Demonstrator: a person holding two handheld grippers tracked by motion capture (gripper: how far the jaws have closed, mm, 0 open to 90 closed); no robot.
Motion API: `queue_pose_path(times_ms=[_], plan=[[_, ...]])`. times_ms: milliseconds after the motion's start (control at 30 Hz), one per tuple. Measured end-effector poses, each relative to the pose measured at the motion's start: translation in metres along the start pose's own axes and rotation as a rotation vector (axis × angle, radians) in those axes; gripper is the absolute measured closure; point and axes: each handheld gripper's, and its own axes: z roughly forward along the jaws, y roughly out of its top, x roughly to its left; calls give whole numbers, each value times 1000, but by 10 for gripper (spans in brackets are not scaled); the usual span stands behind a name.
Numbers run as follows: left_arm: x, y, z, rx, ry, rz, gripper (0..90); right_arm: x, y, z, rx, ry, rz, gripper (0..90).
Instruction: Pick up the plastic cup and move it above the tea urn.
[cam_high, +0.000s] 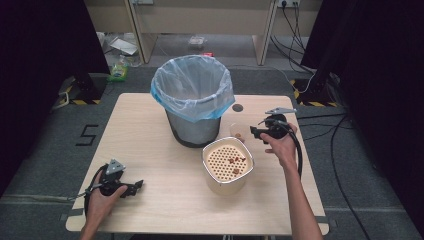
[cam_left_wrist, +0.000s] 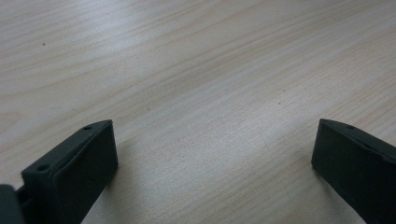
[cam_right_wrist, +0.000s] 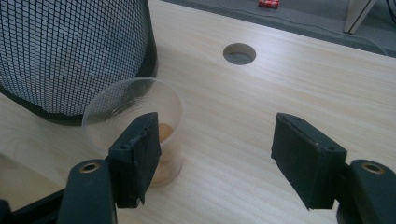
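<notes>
A mesh waste bin (cam_high: 193, 100) lined with a pale blue bag stands at the table's middle back; its mesh wall (cam_right_wrist: 70, 51) shows in the right gripper view. A small clear plastic cup (cam_high: 238, 131) with brown bits at its bottom (cam_right_wrist: 164, 130) stands upright beside the bin. My right gripper (cam_high: 253, 132) is open just right of the cup (cam_right_wrist: 135, 116), its left jaw in front of the cup, not around it. A cream perforated container (cam_high: 228, 167) with a few brown bits on top sits in front. My left gripper (cam_high: 137, 186) rests open near the front left edge, above bare wood (cam_left_wrist: 205, 93).
A round cable hole (cam_high: 237, 107) (cam_right_wrist: 239, 53) lies in the wooden table (cam_high: 150, 150) behind the cup. Cables trail on the floor at the right. Clutter and a desk frame stand on the floor beyond the table.
</notes>
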Motion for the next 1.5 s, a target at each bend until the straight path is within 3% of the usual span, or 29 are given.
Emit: queue_pose_path(times_ms=[367,1067,1200,1300,1500], plan=[[0,0,0,0,0,1,0,0,10,17,18,17,-2,453],[0,0,0,0,0,1,0,9,11,54,127,55,-41,633],[0,0,0,-1,0,0,0,9,9,59,152,60,-39,704],[0,0,0,-1,0,-1,0,10,7,61,177,46,-65,790],[0,0,0,-1,0,0,0,10,10,53,130,53,-64,853]])
